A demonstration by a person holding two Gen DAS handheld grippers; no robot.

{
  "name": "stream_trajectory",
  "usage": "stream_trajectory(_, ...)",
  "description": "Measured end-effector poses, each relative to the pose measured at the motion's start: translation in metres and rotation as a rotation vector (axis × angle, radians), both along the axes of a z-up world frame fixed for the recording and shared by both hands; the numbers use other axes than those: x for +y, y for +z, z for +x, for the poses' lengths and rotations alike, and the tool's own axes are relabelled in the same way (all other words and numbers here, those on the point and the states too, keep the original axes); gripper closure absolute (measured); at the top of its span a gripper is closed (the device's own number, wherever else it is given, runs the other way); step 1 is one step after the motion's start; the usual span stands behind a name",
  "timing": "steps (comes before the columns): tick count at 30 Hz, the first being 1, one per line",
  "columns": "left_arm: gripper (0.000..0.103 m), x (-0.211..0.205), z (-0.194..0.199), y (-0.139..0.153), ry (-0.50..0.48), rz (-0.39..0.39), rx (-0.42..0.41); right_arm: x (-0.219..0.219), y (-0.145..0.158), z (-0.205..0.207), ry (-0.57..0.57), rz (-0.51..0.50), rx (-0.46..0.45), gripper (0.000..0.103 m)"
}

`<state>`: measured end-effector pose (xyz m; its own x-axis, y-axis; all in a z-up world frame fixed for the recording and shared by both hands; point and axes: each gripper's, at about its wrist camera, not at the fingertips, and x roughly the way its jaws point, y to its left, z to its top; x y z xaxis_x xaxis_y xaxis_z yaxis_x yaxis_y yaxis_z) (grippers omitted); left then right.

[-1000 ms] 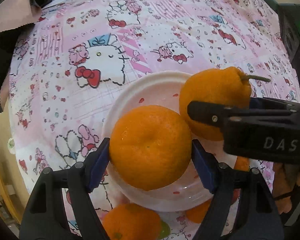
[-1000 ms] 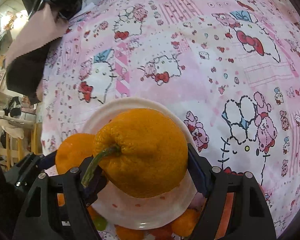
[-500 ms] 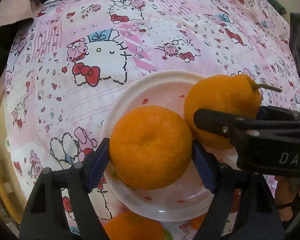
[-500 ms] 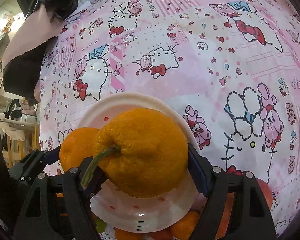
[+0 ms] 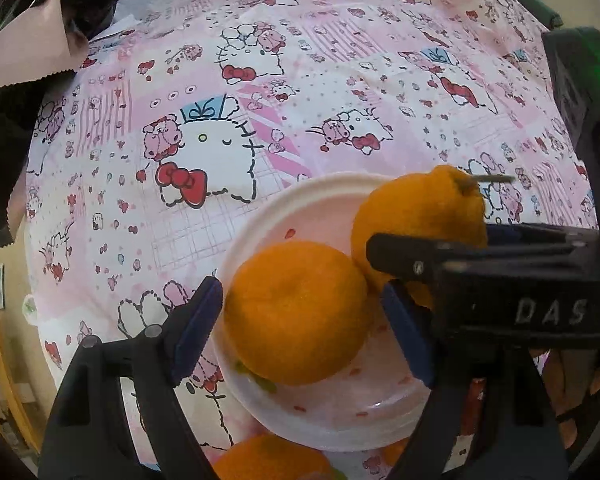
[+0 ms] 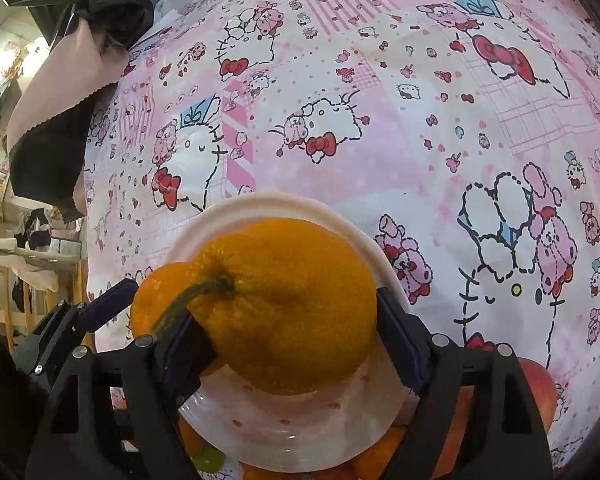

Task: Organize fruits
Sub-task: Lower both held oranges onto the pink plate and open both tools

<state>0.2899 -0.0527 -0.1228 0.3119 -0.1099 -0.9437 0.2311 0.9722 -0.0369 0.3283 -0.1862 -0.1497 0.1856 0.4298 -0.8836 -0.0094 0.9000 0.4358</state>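
A round orange (image 5: 296, 312) rests on a white plate (image 5: 300, 188), between the blue pads of my left gripper (image 5: 300, 292). Its jaws are opening, with a thin gap on each side of the fruit. A bumpy orange with a green stem (image 6: 292, 308) sits on the same plate (image 6: 260, 200), to the right of the round one. My right gripper (image 6: 284, 308) straddles it. Its jaws are opening too, and the pads stand right at the fruit's sides. The left gripper's blue pad (image 6: 100, 308) shows at the left of the right wrist view.
The plate sits on top of other fruit: an orange (image 5: 272, 464), a reddish fruit (image 6: 536, 384) and something green (image 6: 208, 456). A pink cartoon-print cloth (image 5: 340, 80) covers the table. Black and pink fabric (image 5: 40, 60) lies far left; a black device with a green light (image 5: 580, 80) stands right.
The left gripper's pads have come off the round orange, leaving gaps. The right gripper's pads have spread slightly around the stemmed orange. Both fruits stay on the plate.
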Motion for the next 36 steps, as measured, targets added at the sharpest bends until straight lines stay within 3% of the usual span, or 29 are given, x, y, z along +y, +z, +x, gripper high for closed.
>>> stream_trajectory(10,0.023,0.002,-0.004,0.013,0.026,-0.03,-0.022,-0.003,0.031,0.001,0.007,0.002,-0.112,0.015)
stream_trajectory(18,0.023,0.01,-0.013,0.045,0.063,-0.086,-0.086,-0.015,0.059,-0.009,-0.001,0.011,-0.179,0.014)
stream_trajectory(30,0.023,0.013,-0.056,0.093,0.053,-0.105,-0.218,-0.035,0.111,-0.059,-0.035,0.012,-0.283,0.014)
stream_trajectory(36,0.023,0.027,-0.08,0.106,0.123,-0.129,-0.232,-0.041,0.124,-0.094,-0.044,-0.005,-0.323,0.014)
